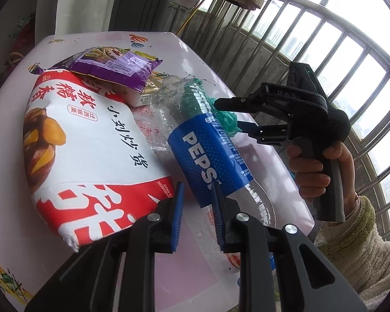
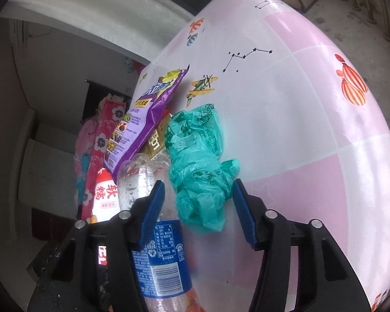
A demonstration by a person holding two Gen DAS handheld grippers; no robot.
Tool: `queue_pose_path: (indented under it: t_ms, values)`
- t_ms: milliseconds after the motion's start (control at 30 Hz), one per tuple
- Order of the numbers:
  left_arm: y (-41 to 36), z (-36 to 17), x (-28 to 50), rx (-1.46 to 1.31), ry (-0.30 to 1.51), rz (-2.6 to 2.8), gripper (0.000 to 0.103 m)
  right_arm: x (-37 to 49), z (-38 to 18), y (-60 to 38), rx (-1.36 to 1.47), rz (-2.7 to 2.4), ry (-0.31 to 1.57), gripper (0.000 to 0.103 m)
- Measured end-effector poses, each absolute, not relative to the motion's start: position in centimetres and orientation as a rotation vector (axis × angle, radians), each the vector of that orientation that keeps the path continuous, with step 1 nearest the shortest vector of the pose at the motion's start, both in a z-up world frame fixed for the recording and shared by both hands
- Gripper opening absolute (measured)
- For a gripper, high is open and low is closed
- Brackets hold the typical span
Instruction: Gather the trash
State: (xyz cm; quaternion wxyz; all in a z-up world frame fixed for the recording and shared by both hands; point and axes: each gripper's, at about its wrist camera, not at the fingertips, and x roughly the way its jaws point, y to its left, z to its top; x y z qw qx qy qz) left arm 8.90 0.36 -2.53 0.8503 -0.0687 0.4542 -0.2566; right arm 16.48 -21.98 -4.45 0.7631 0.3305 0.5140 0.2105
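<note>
With the right tool (image 2: 199, 202) parted around the crumpled green plastic bag (image 2: 199, 166), pinch only its bulk, clear of the clear blue-labelled plastic bottle (image 2: 153, 247); the left tool (image 1: 196, 217) stands slightly apart, empty.

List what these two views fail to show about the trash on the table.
- Clear plastic Pepsi bottle: its cap end is cut off behind the left tongs in the left wrist view.
- Crumpled green plastic bag: mostly hidden behind the bottle in the left view.
- Gold packet: largely covered by the purple snack wrapper.
</note>
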Motion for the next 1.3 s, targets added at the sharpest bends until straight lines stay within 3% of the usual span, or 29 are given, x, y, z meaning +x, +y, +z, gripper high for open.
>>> queue_pose_path:
  t_ms: [100, 300, 767, 1300]
  values:
    - [0.3, -2.8, 9.0, -0.151, 0.962, -0.541, 0.021, 15.8, -4.9, -21.6, 0.705, 0.461, 1.135, 0.033]
    - [0.1, -3.1, 8.8, -0.154, 0.968, -0.549, 0.021, 14.1, -3.9, -21.9, 0.632, 0.401, 1.128, 0.030]
    - [0.3, -2.0, 8.1, -0.189, 0.899, -0.541, 0.021, 10.7, -0.3, -24.7, 0.675, 0.348, 1.029, 0.028]
    - [3.6, -0.4, 5.9, -0.207, 0.834, -0.494, 0.021, 8.1, 3.6, -20.5, 0.629, 0.497, 0.976, 0.028]
